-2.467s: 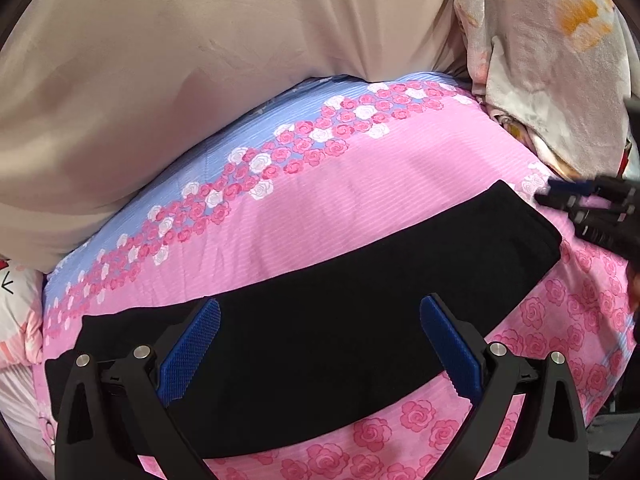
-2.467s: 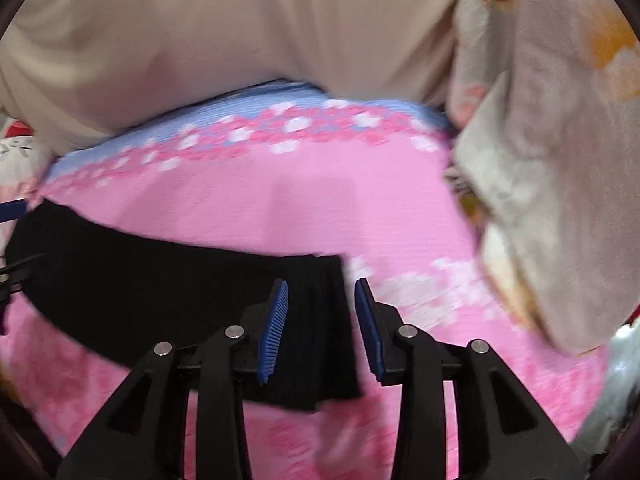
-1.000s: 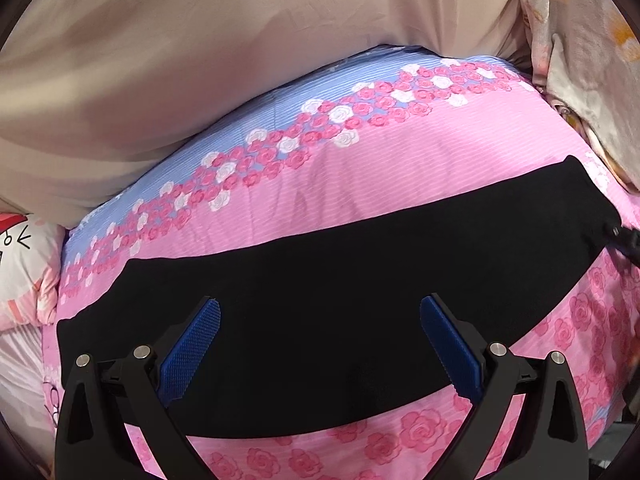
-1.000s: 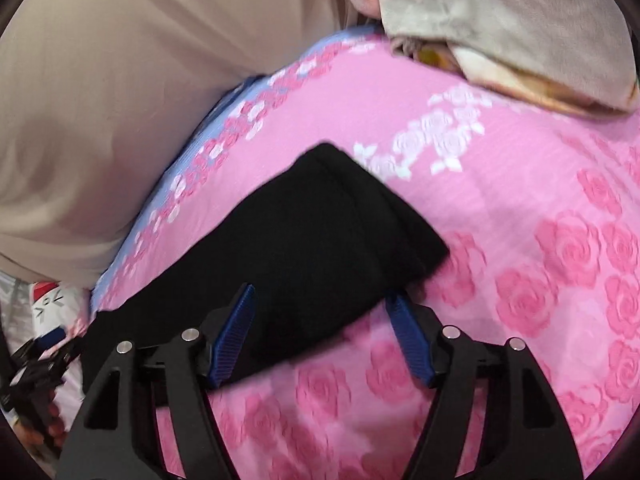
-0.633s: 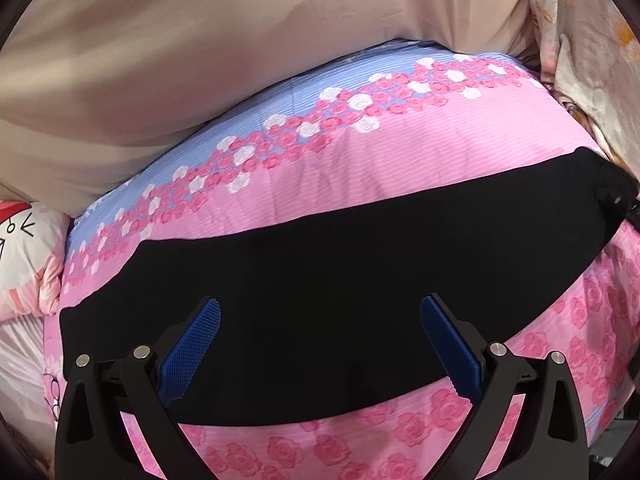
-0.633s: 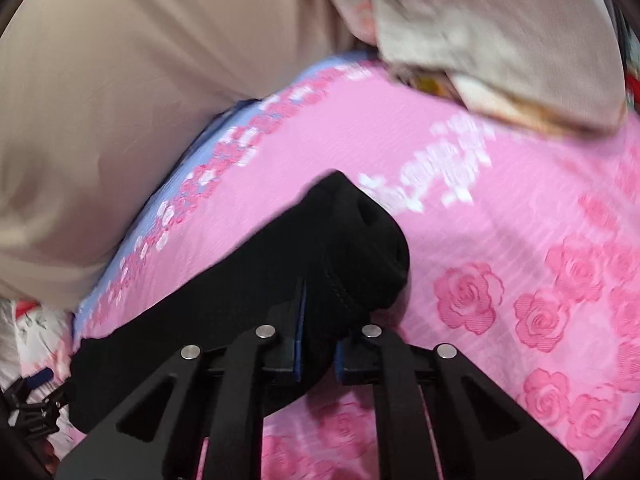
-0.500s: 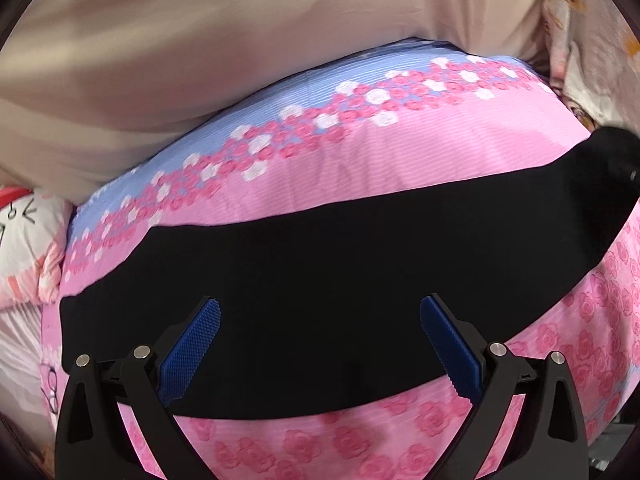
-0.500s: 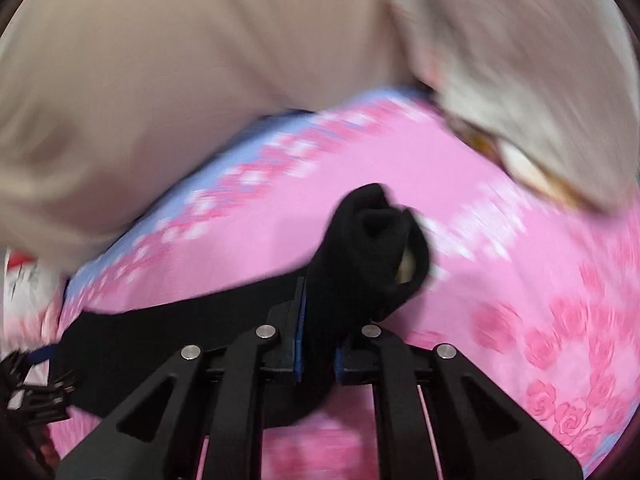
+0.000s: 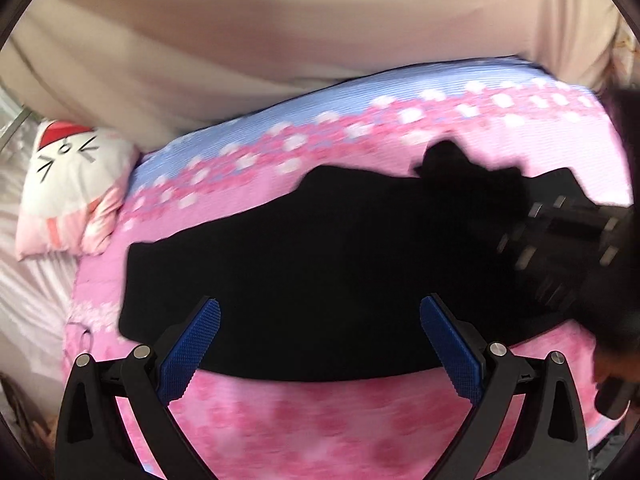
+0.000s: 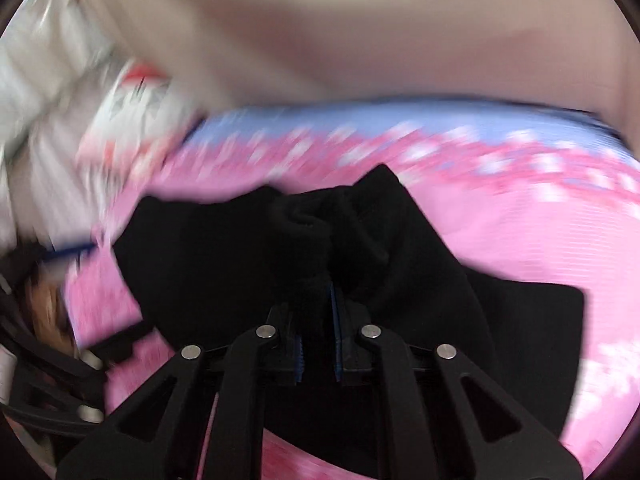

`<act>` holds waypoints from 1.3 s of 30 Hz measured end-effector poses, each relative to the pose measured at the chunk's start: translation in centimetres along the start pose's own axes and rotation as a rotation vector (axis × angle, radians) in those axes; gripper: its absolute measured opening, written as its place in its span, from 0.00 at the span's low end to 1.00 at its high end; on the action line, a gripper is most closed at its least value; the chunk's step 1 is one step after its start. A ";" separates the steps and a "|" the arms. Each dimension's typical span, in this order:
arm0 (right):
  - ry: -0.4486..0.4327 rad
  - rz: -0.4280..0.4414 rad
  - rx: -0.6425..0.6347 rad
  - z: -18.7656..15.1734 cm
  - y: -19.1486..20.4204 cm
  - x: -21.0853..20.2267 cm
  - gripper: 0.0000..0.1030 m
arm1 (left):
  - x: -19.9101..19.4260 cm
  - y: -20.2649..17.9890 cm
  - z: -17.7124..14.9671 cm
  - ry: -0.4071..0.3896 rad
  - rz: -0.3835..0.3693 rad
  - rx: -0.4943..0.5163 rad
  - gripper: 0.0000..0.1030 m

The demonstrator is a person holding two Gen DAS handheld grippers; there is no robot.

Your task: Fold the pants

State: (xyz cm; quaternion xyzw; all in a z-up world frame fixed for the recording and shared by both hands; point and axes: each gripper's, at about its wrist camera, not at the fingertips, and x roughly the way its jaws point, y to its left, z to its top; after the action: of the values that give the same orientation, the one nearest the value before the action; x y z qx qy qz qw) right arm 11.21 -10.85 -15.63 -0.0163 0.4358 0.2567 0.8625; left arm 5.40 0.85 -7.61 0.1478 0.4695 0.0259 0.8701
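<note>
The black pants [image 9: 320,264] lie across a pink rose-print bedspread [image 9: 320,420]. My left gripper [image 9: 320,344] is open and empty, its blue pads over the near edge of the pants. My right gripper [image 10: 318,320] is shut on a bunched end of the black pants [image 10: 320,232] and holds it lifted over the rest of the cloth. In the left wrist view the right gripper [image 9: 560,232] shows blurred at the right, with the lifted end doubled over towards the left.
A beige curtain-like cloth [image 9: 280,40] hangs behind the bed. A white cat-face pillow [image 9: 72,176] lies at the left on a pale sheet [image 9: 24,272]. The bedspread has a blue band [image 9: 320,108] at its far edge.
My right gripper closed on the right end of the pants, lifted it and carried it leftward over the rest. My left gripper stayed open and shifted left; the cat pillow came into view.
</note>
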 end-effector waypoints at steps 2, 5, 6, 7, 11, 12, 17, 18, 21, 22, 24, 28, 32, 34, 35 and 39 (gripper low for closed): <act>0.047 0.011 -0.039 -0.7 1.8 1.7 0.10 | 0.7 1.5 -0.6 0.020 0.030 -0.003 0.95; 0.075 -0.023 -0.102 -0.8 3.7 3.3 0.10 | 1.9 4.3 -1.6 0.045 0.054 -0.035 0.95; 0.081 -0.029 -0.110 -0.7 3.7 3.6 0.10 | 2.3 4.8 -1.8 0.054 0.049 -0.043 0.95; 0.096 -0.028 -0.102 -0.8 3.6 4.1 0.12 | 2.7 5.3 -1.9 0.065 0.048 -0.049 0.95; 0.114 -0.020 -0.112 -0.9 4.0 3.0 0.26 | 3.9 6.9 -2.3 0.089 0.062 -0.065 0.95; 0.125 0.014 -0.095 -0.7 4.1 1.4 0.32 | 3.9 7.3 -2.3 0.087 0.063 -0.066 0.95; -0.060 0.168 0.005 1.4 3.6 -6.0 0.85 | 3.6 8.5 -2.0 0.069 0.055 -0.092 0.95; -0.081 0.145 0.014 1.8 3.3 -6.3 0.85 | 3.6 8.6 -1.9 0.066 0.054 -0.098 0.95; -0.074 -0.027 0.042 3.2 1.2 -4.3 0.51 | 3.7 8.5 -1.5 0.060 0.056 -0.100 0.95; -0.051 -0.088 0.067 3.4 -0.1 -2.5 0.40 | 3.7 8.4 -1.4 0.056 0.057 -0.099 0.95; 0.000 -0.105 0.136 3.5 -2.1 0.2 0.25 | 3.7 8.1 -1.1 0.058 0.065 -0.097 0.95; 0.018 -0.010 0.041 4.0 0.3 2.3 0.25 | 3.3 8.2 -1.0 0.053 0.063 -0.103 0.95; 0.158 -0.049 0.003 2.6 2.7 7.6 0.25 | 3.4 8.2 -1.0 0.059 0.066 -0.105 0.95; 0.154 0.000 -0.011 2.8 4.1 7.3 0.14 | 3.6 8.2 -1.0 0.071 0.070 -0.104 0.95; 0.149 0.022 -0.030 2.9 5.0 6.7 0.10 | 3.4 8.2 -0.9 0.069 0.070 -0.102 0.95; 0.187 0.007 -0.131 0.6 7.8 8.3 0.09 | 3.9 8.0 -0.9 0.056 0.067 -0.109 0.95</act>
State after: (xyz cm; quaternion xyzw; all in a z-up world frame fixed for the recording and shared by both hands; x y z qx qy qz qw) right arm 12.15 -0.33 -20.00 -0.0951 0.4968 0.2850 0.8142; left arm 7.54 9.42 -8.97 0.1151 0.4864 0.0850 0.8619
